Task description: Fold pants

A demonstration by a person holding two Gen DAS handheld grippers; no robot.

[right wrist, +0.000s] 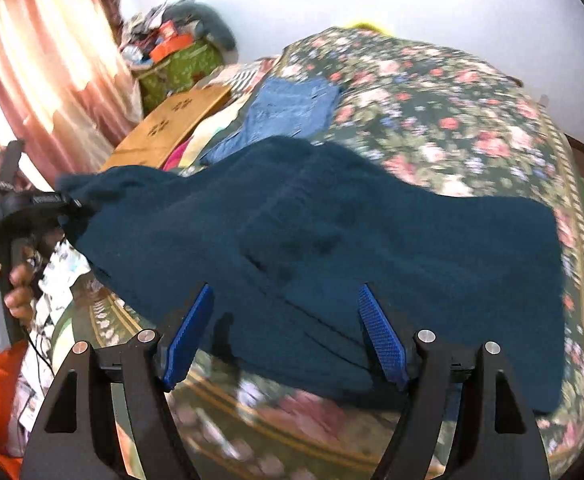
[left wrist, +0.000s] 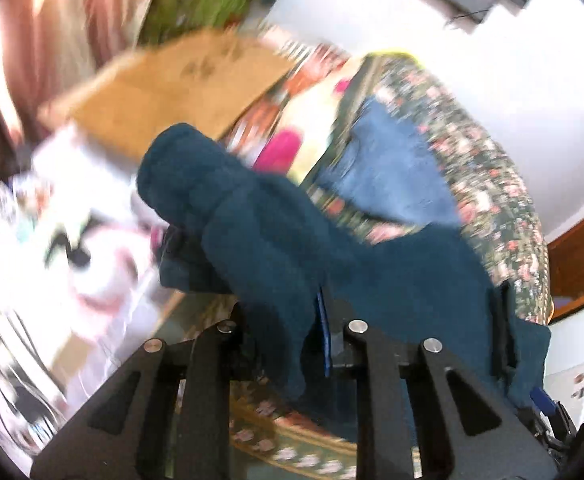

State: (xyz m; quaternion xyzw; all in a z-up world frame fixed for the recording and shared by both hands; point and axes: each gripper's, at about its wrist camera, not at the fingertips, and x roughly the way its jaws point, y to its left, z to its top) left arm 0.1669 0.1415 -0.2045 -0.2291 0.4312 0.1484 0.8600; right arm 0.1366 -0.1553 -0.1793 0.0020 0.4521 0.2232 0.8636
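Observation:
Dark teal pants [right wrist: 332, 248] lie spread on the flowered bedspread [right wrist: 452, 120], one end lifted at the left. My left gripper [left wrist: 292, 344] is shut on a bunch of that teal cloth [left wrist: 275, 248], which drapes over its fingers; in the right wrist view it shows at the left edge [right wrist: 61, 202], held by a hand. My right gripper [right wrist: 285, 336] is open and empty, its blue pads [right wrist: 382, 340] just above the near edge of the pants.
Folded blue jeans [right wrist: 292, 108] lie farther back on the bed. A wooden board [right wrist: 171, 124] lies left of them. A green box [right wrist: 179, 66] piled with clutter stands by the pink curtain [right wrist: 39, 80]. Papers [right wrist: 57, 280] lie at the left.

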